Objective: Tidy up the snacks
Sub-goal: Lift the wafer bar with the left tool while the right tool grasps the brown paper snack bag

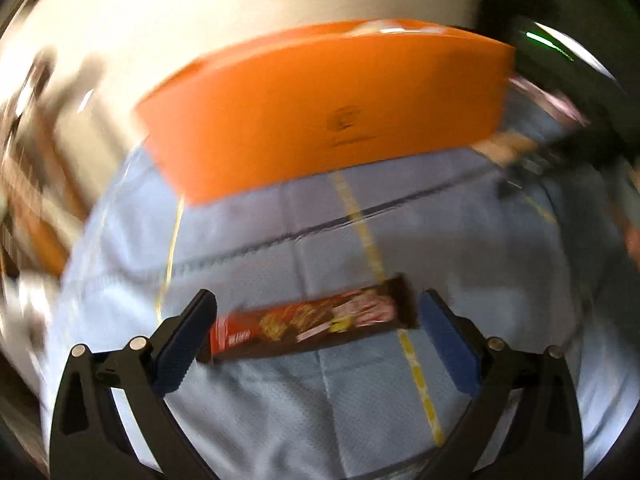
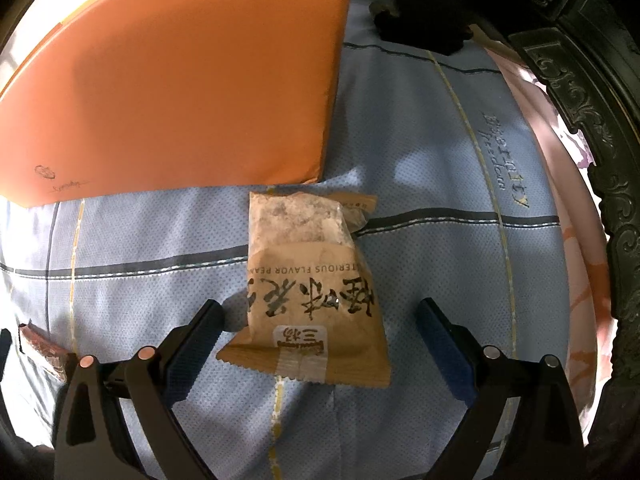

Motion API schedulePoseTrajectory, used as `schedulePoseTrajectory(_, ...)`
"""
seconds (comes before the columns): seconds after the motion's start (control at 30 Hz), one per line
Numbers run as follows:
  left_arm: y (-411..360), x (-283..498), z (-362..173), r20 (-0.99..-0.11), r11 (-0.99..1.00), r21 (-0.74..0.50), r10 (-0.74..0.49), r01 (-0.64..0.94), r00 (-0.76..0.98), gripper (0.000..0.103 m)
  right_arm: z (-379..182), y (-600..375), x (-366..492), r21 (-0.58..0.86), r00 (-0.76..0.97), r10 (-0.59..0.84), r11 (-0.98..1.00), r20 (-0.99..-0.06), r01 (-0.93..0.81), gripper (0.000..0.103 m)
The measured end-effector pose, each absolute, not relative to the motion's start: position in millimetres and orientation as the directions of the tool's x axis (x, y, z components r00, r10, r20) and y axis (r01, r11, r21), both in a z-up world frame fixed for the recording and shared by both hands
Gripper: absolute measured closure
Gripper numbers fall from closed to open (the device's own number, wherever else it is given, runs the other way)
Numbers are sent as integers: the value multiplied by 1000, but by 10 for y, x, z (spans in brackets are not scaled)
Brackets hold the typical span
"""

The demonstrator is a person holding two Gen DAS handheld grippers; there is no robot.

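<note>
Both grippers stood at the pick-up step, neither holding anything yet. Left gripper had its jaws wide open astride a brown bar lying crosswise on the blue cloth, well short of the orange box; the view was blurred, so contact could not be told. Right gripper was likewise spread wide around the near end of a tan packet, whose far end lay just in front of the box corner. Neither pad touched the packet. Judged next: close each pair on its snack, lift clear of the cloth, then carry over the box wall, presumably to drop inside.
</note>
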State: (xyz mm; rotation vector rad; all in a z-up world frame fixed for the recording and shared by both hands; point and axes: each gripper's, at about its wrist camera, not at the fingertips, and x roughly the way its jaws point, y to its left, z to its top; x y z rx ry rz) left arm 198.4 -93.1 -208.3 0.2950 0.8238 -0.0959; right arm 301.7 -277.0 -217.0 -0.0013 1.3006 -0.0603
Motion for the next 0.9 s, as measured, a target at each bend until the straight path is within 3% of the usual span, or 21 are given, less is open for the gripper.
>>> schedulePoseTrajectory(0.17,-864,1907,-1987,-751,828,241,-172,507,638,4,-2171,-2800,3012,-28,263,-38,999,-964,42,6)
schedulePoseTrajectory(0.23,-730,1992,-2092,-791,787,229,-192,572,581,4,-2174,-2806,3009,-28,262,-39,999,-964,43,6)
schedulePoseTrajectory(0.47,-370,2251,-2237,-859,799,-40,-334,600,388,4,-2169,-2792,2991,-27,257,-37,999,-966,40,6)
schedulePoseTrajectory(0.5,-365,2243,-2224,-856,795,-56,-350,604,380,8,-2173,-2795,2992,-27,257,-36,999,-966,39,6)
schedulePoseTrajectory(0.53,-384,2208,-2204,-851,796,-54,-352,602,389,26,-2177,-2803,2991,-26,256,-36,999,-966,42,6)
schedulePoseTrajectory(0.57,-404,2153,-2189,-846,809,-29,-333,587,417,35,-2181,-2817,2988,-20,256,-32,999,-966,48,6)
schedulePoseTrajectory(0.6,-411,2142,-2166,-843,821,-35,-331,570,425,53,-2183,-2824,2985,-17,255,-30,998,-966,53,6)
schedulePoseTrajectory(0.63,-370,2157,-2128,-837,835,-95,-362,543,411,80,-2190,-2835,2979,-12,255,-26,998,-966,57,6)
schedulePoseTrajectory(0.7,-310,2161,-2111,-833,856,-132,-369,500,412,80,-2198,-2856,2978,-10,257,-24,998,-966,57,6)
schedulePoseTrajectory(0.9,-399,2013,-2119,-840,880,-32,-280,473,464,80,-2158,-2879,2980,-17,278,-29,999,-960,44,6)
